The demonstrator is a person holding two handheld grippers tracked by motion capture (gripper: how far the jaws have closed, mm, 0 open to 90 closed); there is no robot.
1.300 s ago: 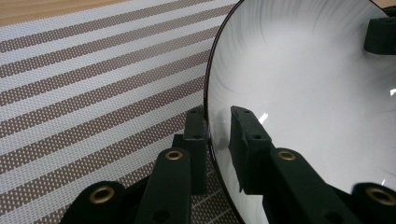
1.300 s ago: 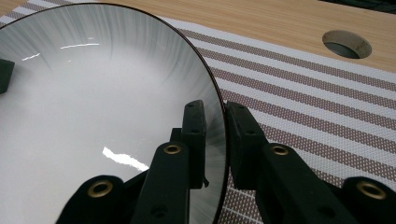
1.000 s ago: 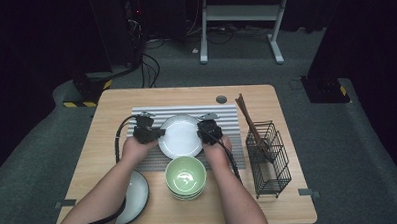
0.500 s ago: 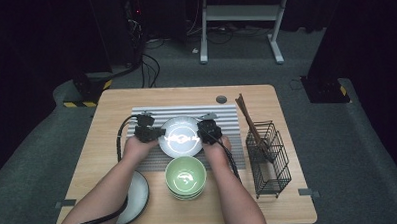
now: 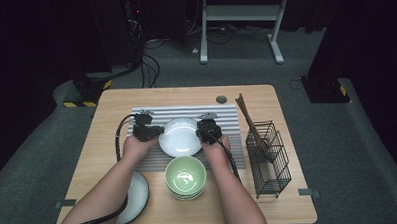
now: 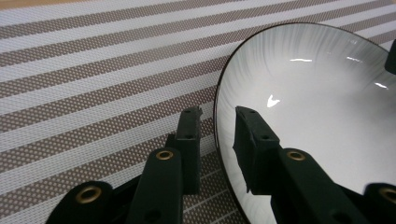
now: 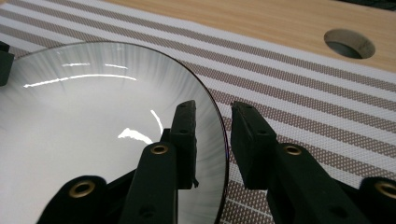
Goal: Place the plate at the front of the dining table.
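Straddling plate point(image 5: 180, 137) rim, jaws opening, far edge cropped

Each hand carries a black tool: left tool point(image 5: 152, 131), right tool point(image 5: 205, 130). The jaws are flat, matte black bars with brass-ringed holes. A black cable point(image 5: 118, 140) loops from each tool. A grey plate point(image 5: 207, 115) tops each. Forearms are bare, no sleeves.

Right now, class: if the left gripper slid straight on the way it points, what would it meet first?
The left gripper already straddles the white plate's rim, so it would likely meet that plate's wall first; depth is hard to judge.
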